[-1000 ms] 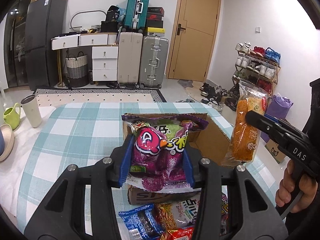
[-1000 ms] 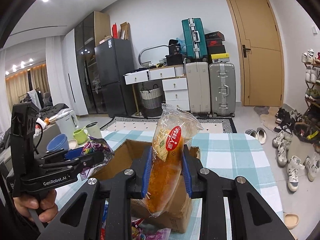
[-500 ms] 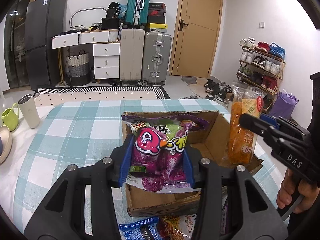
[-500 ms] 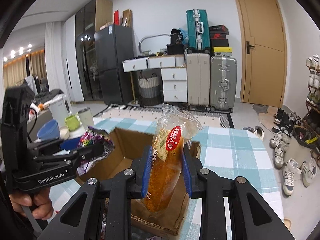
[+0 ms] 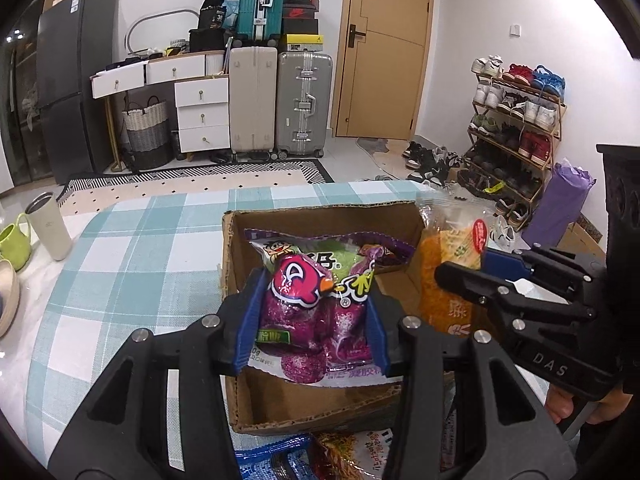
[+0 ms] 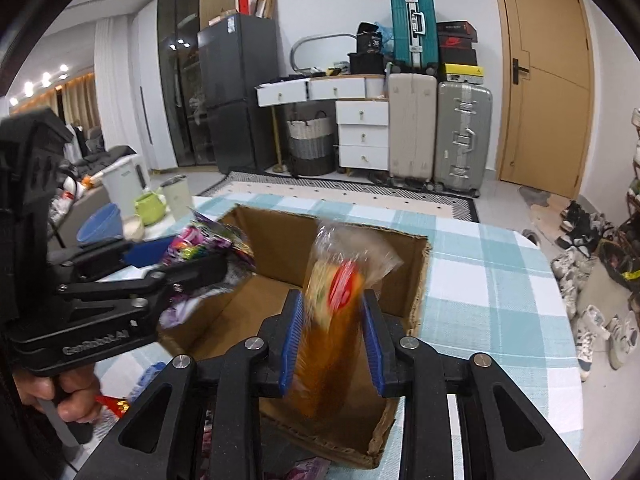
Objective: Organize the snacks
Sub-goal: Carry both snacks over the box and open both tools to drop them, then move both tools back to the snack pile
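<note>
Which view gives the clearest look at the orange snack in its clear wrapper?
The left wrist view: the orange snack in its clear wrapper is sharp there, over the cardboard box. The right wrist view shows it blurred between opening jaws.

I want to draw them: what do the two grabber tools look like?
Both are chunky black plastic with silver screws and blue ribbed pads on the fingers. The left gripper has "GenRobot.AI" in white on its side. The right gripper has "DAS" on its side. Each has a grey trigger under a pistol-style handle.
</note>
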